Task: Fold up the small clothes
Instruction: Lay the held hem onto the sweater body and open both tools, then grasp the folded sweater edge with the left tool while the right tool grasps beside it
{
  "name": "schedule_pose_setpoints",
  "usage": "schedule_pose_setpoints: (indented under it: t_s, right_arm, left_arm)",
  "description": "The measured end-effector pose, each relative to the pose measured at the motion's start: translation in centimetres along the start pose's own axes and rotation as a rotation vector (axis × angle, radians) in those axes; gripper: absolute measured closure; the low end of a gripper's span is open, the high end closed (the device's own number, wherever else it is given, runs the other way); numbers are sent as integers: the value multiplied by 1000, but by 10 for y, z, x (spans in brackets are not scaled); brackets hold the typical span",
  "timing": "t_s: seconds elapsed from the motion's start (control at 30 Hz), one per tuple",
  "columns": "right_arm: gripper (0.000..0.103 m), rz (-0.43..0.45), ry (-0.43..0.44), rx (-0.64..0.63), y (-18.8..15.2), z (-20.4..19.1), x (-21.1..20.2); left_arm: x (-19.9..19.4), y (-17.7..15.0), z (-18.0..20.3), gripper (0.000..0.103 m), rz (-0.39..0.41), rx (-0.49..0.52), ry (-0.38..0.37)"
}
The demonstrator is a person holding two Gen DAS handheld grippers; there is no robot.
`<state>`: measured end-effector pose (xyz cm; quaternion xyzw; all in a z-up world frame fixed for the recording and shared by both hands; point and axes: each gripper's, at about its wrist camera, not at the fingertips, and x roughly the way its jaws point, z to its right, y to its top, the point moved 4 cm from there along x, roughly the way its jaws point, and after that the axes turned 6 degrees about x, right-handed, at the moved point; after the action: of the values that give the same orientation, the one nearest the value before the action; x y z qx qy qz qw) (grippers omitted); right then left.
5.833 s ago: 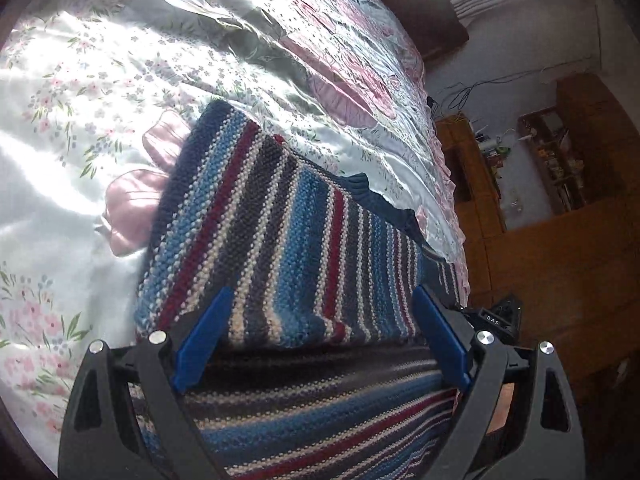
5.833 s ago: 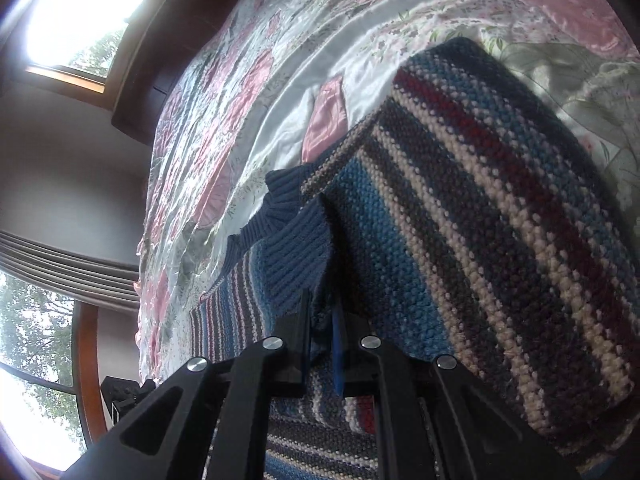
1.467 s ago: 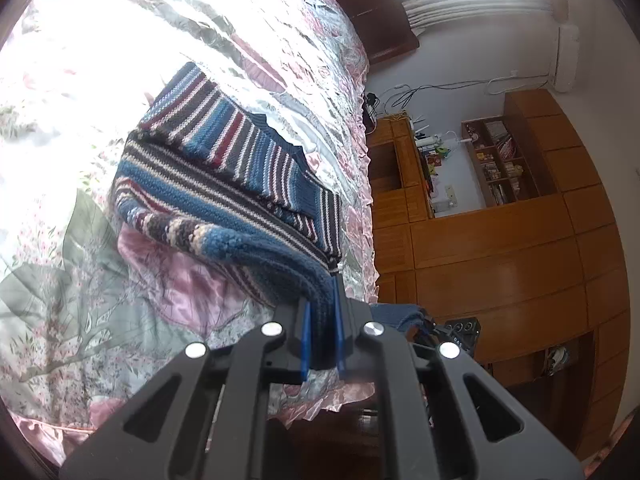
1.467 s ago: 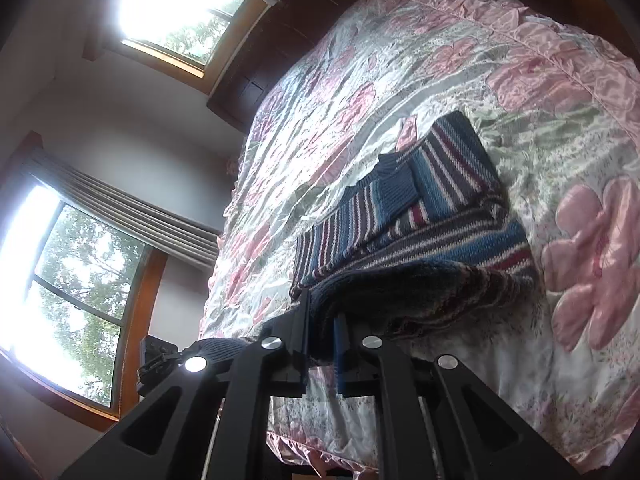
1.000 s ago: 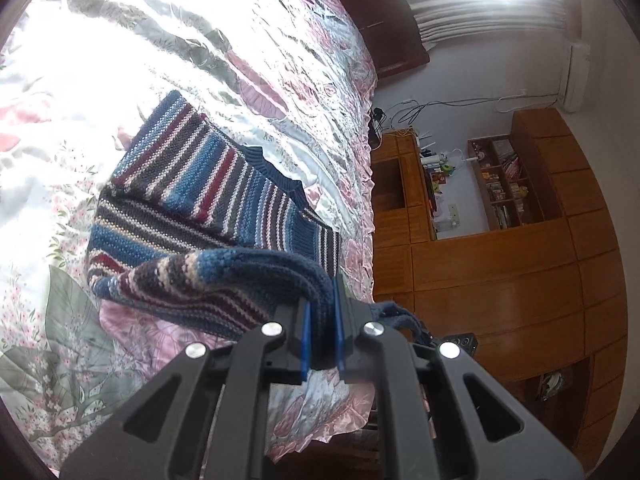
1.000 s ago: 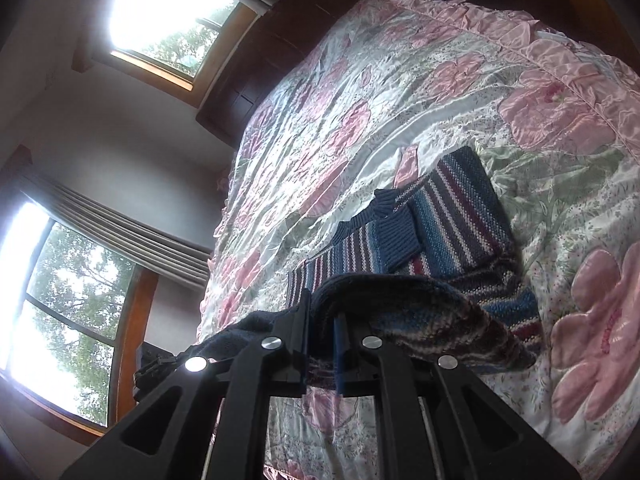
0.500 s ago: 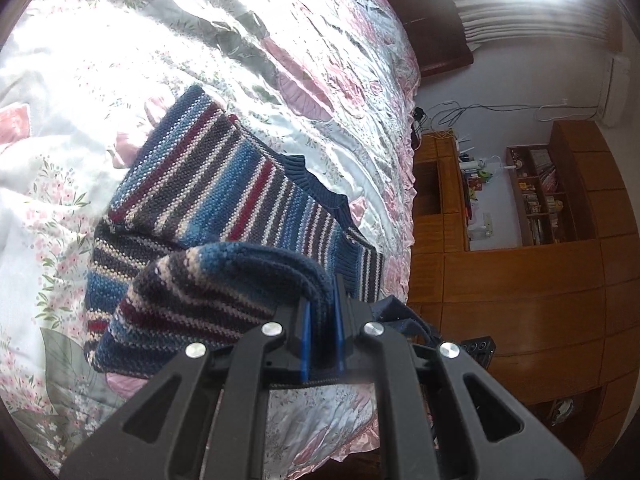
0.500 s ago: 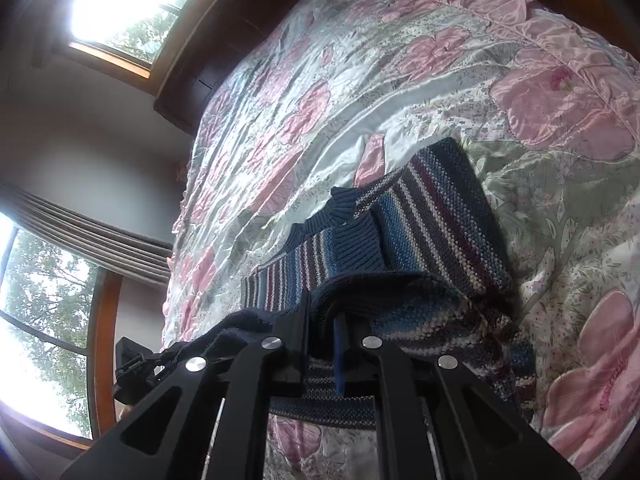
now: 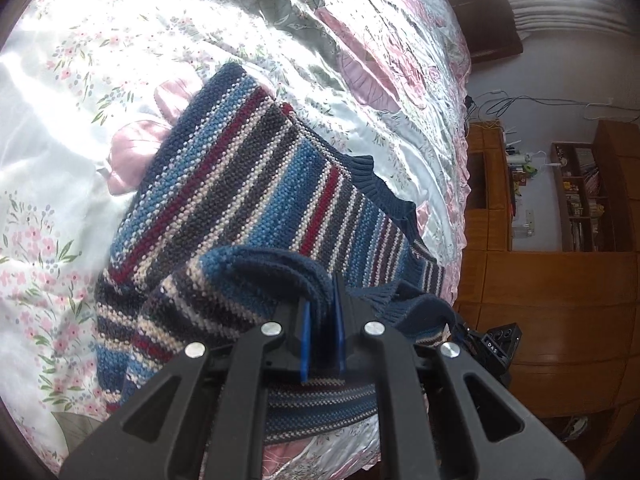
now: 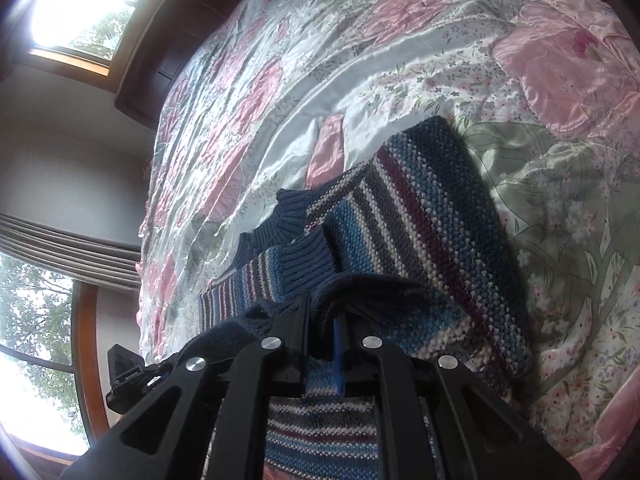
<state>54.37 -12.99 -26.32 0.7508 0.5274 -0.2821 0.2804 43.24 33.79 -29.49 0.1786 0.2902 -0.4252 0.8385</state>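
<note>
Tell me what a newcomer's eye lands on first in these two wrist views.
First comes the striped knit sweater, blue, maroon, grey and cream, lying partly folded on the bed near its edge. Next, the left gripper and right gripper, each with jaws shut on a lifted fold of the sweater's near edge. Behind it all spreads the shiny floral quilt with big pink flowers.

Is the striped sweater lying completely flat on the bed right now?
No, the left gripper pinches the sweater, its near edge arched up off the bedspread.

Window point(image 10: 76, 8) daylight blows out the satin bedspread point(image 9: 60, 92); fisheye edges curve, darkly vignetted.
</note>
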Motion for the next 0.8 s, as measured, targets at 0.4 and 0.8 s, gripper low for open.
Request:
schedule_pose_setpoints:
  t_s: [0.4,0.8]
  right_arm:
    - [65,-57,62,68,9,21,26]
    - [59,-90,-1,-289,6,-31,-34]
  left_arm:
    - [17,12,-15,77,-33,-22,-54]
    - [-21,22,28,39,7,350,80]
